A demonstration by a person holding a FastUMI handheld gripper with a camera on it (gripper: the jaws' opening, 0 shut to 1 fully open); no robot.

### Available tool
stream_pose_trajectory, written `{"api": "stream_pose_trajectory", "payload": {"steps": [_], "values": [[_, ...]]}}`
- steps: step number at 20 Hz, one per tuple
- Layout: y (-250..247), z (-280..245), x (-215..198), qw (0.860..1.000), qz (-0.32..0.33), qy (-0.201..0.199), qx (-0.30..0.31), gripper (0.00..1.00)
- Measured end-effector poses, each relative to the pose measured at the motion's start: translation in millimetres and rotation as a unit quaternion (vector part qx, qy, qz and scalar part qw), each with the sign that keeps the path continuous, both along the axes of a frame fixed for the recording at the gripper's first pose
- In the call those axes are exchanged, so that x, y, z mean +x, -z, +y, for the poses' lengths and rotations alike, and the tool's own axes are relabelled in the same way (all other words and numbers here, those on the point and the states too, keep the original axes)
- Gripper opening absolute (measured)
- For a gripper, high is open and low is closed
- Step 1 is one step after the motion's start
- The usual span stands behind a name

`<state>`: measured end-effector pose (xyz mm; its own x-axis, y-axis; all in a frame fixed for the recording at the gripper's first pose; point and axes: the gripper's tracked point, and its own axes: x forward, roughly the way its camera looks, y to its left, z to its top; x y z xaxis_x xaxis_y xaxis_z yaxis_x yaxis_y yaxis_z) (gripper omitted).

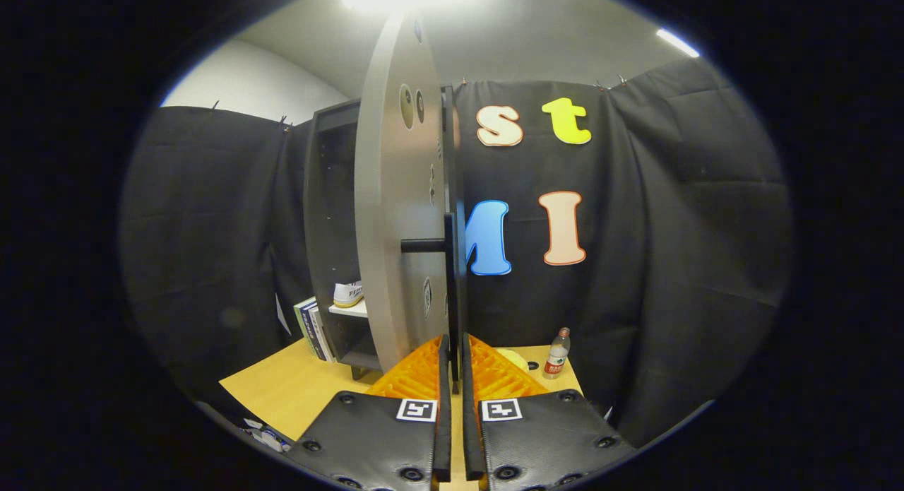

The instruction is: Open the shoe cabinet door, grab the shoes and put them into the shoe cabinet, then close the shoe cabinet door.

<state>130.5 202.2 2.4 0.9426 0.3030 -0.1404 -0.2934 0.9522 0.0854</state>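
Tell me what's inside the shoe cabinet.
A white shoe sits on a shelf inside the shoe cabinet. The open door, gripped at its edge by the gripper, hides the rest.

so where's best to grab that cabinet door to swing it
By its dark handle, the vertical bar along the free edge of the door. The door stands open, edge-on to the gripper, so come straight in with a finger on each side of the bar; the fingers already sit closed around its lower end.
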Motion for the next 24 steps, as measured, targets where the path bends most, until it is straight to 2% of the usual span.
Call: {"api": "stream_pose_trajectory", "payload": {"steps": [2,5,8,9,13,18,24], "values": [[1.2,2.9,-14.1,1.0,0.002,0.014,-0.01,0.29],[-9.8,7.9,-39.3,0.999,-0.012,0.038,-0.012,0.39],[-26.0,30.1,-60.9,0.998,-0.022,0.051,-0.001,0.6],[-28.7,33.1,-67.2,0.997,-0.025,0.066,-0.009,0.68],[-16.8,69.7,-94.3,0.996,-0.021,0.082,-0.023,0.96],[30.3,132.8,-102.2,0.998,0.037,0.05,0.005,0.97],[115.3,181.3,-79.6,0.993,0.114,0.015,-0.038,0.97]]}}
